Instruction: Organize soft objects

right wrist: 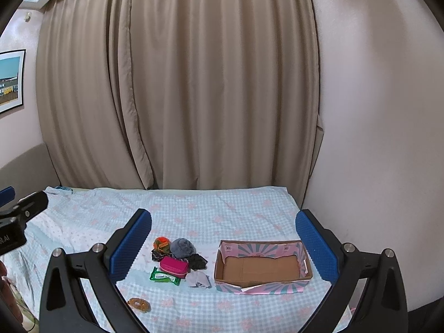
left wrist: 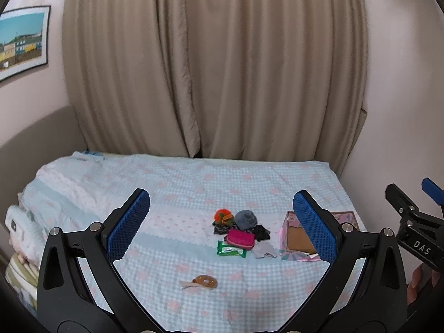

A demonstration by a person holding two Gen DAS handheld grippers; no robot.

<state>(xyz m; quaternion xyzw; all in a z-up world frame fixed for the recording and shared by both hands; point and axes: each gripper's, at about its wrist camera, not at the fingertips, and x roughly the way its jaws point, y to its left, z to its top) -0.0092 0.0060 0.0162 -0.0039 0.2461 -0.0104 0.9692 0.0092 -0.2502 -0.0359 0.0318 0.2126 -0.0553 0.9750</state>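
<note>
Both grippers, left (left wrist: 222,222) & right (right wrist: 223,241), are hovering w/ fingers spread, empty, pre-grasp; soft pile (right wrist: 177,263) is lying on bed (right wrist: 222,208) beside empty box (right wrist: 262,277), so next probably needs reaching down to pinch one item.

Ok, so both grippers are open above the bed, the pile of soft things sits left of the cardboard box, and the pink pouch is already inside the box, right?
Not quite. The pink pouch is not in the cardboard box; the right wrist view shows the box holding nothing, with the pouch in the pile on the bed, partly on the green wipes pack. The rest stands: left gripper and right gripper are open.
</note>
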